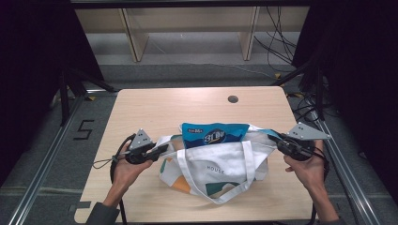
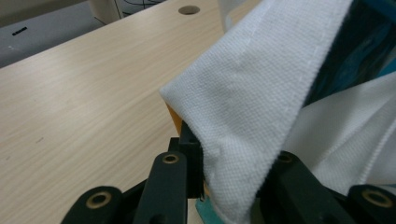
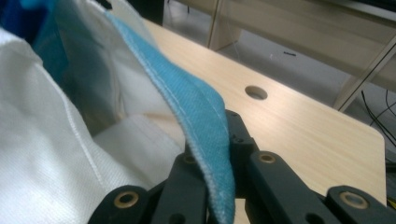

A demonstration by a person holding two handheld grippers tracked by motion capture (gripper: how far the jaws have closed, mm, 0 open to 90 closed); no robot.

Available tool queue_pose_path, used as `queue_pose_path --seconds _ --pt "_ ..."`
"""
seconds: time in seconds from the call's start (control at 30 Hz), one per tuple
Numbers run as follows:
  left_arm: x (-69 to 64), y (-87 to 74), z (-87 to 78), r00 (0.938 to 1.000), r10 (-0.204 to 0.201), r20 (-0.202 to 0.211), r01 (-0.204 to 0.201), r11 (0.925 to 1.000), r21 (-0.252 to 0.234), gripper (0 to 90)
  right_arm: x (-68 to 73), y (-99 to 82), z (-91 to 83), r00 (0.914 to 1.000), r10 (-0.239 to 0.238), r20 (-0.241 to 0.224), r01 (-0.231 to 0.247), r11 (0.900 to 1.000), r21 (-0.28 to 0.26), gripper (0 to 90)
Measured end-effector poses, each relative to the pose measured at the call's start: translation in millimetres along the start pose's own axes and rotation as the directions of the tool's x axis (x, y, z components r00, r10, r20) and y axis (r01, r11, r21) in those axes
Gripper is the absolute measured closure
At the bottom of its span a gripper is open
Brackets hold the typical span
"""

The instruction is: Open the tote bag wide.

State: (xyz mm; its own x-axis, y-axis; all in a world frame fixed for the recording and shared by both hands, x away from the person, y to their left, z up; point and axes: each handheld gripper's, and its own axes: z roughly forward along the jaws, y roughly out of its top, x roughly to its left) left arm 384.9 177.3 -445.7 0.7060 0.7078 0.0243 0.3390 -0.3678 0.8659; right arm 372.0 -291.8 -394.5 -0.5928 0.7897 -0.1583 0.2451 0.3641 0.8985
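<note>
A white tote bag (image 1: 220, 171) with teal and orange patches lies on the wooden table (image 1: 155, 103). A blue snack packet (image 1: 213, 135) sticks up out of its mouth. My left gripper (image 1: 162, 149) is shut on the bag's left rim. In the left gripper view the white canvas rim (image 2: 252, 93) is pinched between the black jaws of the left gripper (image 2: 233, 154), with the dark blue packet (image 2: 359, 42) behind it. My right gripper (image 1: 272, 138) is shut on the right rim. There the teal hem (image 3: 187, 98) runs down into the shut right gripper (image 3: 212, 135).
A round hole (image 1: 233, 99) sits near the table's far edge. Behind the table stand pale wooden shelf frames (image 1: 136, 37), and cables (image 1: 281, 42) lie on the floor. Metal rails (image 1: 47, 154) run along both sides. The bag's handles (image 1: 248, 164) lie loose over its front.
</note>
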Motion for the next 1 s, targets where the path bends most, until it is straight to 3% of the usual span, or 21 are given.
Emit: queue_pose_path --seconds 0.03,0.07,0.1,0.13,0.17,0.2,0.23,0.27,0.33,0.4,0.43,0.5,0.57,0.7,0.73,0.77,0.8,0.83,0.87,0.93,1.0 --pt "1.8 -1.4 2.8 0.9994 0.029 -0.020 -0.029 0.9996 0.002 75.9 1.8 -2.2 1.2 1.0000 0.005 0.000 -0.005 0.9997 0.023 88.1" --pt "-0.6 -4.2 5.4 1.0000 0.004 -0.007 -0.004 0.9998 0.020 75.8 1.6 -4.5 3.7 1.0000 -0.009 0.002 0.009 0.9995 0.031 88.1" --pt "1.0 -5.9 8.8 0.9992 0.041 0.005 -0.041 0.9986 0.032 75.8 1.0 -6.7 6.0 0.9999 -0.012 -0.001 0.012 0.9991 0.040 88.1" --pt "-1.1 -8.3 10.3 0.9997 0.008 0.024 -0.009 0.9985 0.054 75.8 2.6 -10.0 9.0 1.0000 0.003 -0.002 -0.002 0.9988 0.048 88.1" --pt "-0.4 -9.9 12.6 0.9996 0.007 0.028 -0.009 0.9984 0.055 75.8 2.4 -11.8 11.2 1.0000 0.000 -0.002 0.000 0.9988 0.049 88.1" --pt "2.5 -11.0 14.5 0.9989 0.042 0.021 -0.043 0.9973 0.058 75.8 3.0 -14.1 13.2 1.0000 0.001 -0.006 -0.001 0.9979 0.065 88.1" --pt "1.0 -13.9 17.9 0.9992 0.005 0.040 -0.007 0.9985 0.054 75.8 3.5 -16.6 15.9 1.0000 -0.002 -0.009 0.003 0.9968 0.080 88.1" --pt "2.9 -16.4 19.2 0.9984 0.023 0.053 -0.027 0.9963 0.082 75.8 2.8 -19.5 19.3 0.9998 -0.016 -0.012 0.017 0.9953 0.095 88.1" --pt "0.8 -23.1 26.4 0.9983 -0.001 0.059 -0.005 0.9933 0.115 75.8 4.5 -28.1 27.4 0.9995 -0.025 -0.017 0.027 0.9889 0.146 88.1" --pt "-0.6 -30.5 35.6 0.9969 0.023 0.075 -0.034 0.9886 0.147 75.9 4.4 -36.6 34.1 0.9992 -0.036 -0.016 0.039 0.9821 0.184 88.1" --pt "-4.3 -33.5 40.9 0.9969 0.006 0.078 -0.020 0.9856 0.168 76.0 4.4 -41.7 37.3 0.9994 -0.028 -0.018 0.031 0.9775 0.209 88.1" --pt "-9.4 -36.7 49.4 0.9962 0.041 0.077 -0.056 0.9794 0.194 76.2 4.0 -51.3 43.4 0.9978 -0.066 -0.004 0.065 0.9682 0.242 88.1" --pt "-11.8 -36.8 50.9 0.9952 0.067 0.070 -0.080 0.9760 0.202 76.3 4.8 -56.2 46.3 0.9966 -0.082 -0.002 0.079 0.9601 0.268 88.1" --pt "-9.0 -40.1 52.2 0.9963 0.034 0.079 -0.048 0.9809 0.189 76.3 3.6 -64.5 52.7 0.9975 -0.071 -0.007 0.070 0.9539 0.292 88.1" --pt "-7.3 -40.3 52.9 0.9955 0.051 0.080 -0.066 0.9798 0.189 76.3 3.5 -68.4 55.0 0.9968 -0.077 -0.019 0.079 0.9461 0.314 88.2" --pt "-9.5 -41.8 55.2 0.9973 0.017 0.071 -0.031 0.9818 0.187 76.3 2.8 -71.5 58.0 0.9955 -0.092 -0.023 0.095 0.9429 0.319 88.2" --pt "-10.6 -42.0 56.6 0.9976 0.016 0.068 -0.028 0.9832 0.181 76.3 5.6 -78.1 63.0 0.9982 -0.056 -0.024 0.060 0.9319 0.358 88.2" --pt "-9.3 -41.1 57.6 0.9964 0.049 0.069 -0.061 0.9812 0.183 76.4 5.8 -82.1 66.9 0.9980 -0.056 -0.029 0.063 0.9269 0.370 88.2" --pt "-10.7 -41.4 58.6 0.9979 0.031 0.058 -0.041 0.9804 0.192 76.4 7.2 -86.0 71.8 0.9973 -0.067 -0.031 0.074 0.9191 0.387 88.3" --pt "-10.0 -40.5 58.4 0.9965 0.056 0.062 -0.067 0.9797 0.189 76.3 8.0 -84.9 77.5 0.9948 -0.098 -0.028 0.101 0.9105 0.401 88.2" --pt "-10.3 -40.1 58.5 0.9966 0.057 0.060 -0.067 0.9799 0.188 76.0 6.4 -85.5 78.3 0.9965 -0.080 -0.024 0.083 0.9157 0.393 88.2"
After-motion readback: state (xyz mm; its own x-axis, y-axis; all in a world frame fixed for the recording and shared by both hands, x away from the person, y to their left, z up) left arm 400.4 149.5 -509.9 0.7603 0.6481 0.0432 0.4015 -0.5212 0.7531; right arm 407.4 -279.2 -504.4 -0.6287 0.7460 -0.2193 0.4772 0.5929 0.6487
